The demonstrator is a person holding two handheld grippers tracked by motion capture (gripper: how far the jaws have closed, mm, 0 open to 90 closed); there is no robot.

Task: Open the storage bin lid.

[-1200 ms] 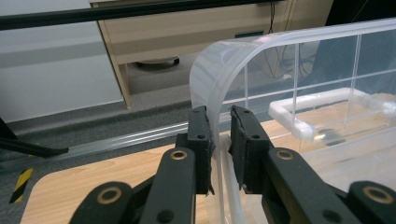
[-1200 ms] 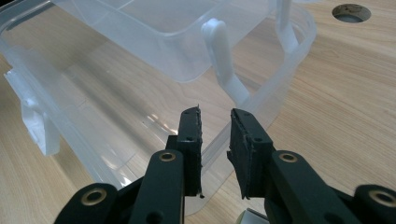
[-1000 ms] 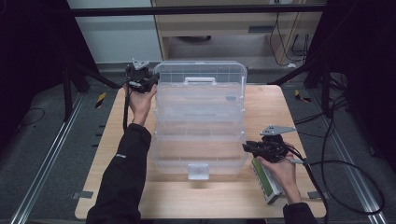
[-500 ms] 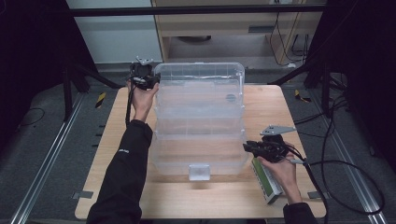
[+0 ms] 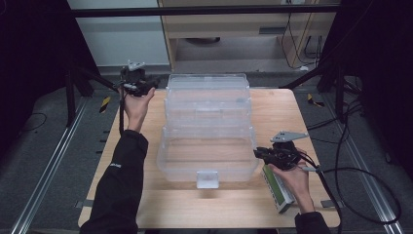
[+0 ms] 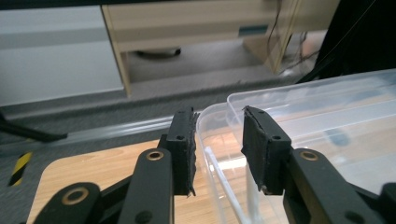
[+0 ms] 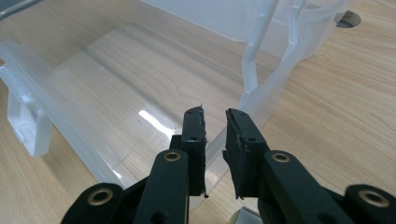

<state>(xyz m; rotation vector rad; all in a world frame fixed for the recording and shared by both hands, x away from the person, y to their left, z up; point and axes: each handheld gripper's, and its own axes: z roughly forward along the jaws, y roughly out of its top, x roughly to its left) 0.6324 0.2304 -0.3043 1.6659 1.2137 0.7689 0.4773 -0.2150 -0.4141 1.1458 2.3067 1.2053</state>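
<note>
Your left tool [image 5: 155,82] sits at the far left corner of the clear box [image 5: 208,127], and its jaws have just been opening: in the left gripper view [image 6: 218,149] they stand a moderate gap apart, with the top tier's corner rim between them and the pads no longer pressing on it. Your right tool [image 5: 259,152] is at the near right corner of the box's lowest tier; in the right gripper view [image 7: 215,140] the jaws are narrow and have just been closing, straddling the thin clear wall there, though you cannot tell for sure whether the pads bite it. The box stands in the middle of the counter [image 5: 302,117], its three tiers stepped away from you, the far one reaching close to the back edge, a latch tab facing you at the front. A green packet [image 5: 275,190] lies on the counter under your right hand [image 5: 292,178], just beside the box's right front corner. You have bare wood on both sides of the box and a strip in front of it; the left edge of the counter runs close under your left forearm [image 5: 124,165].
</note>
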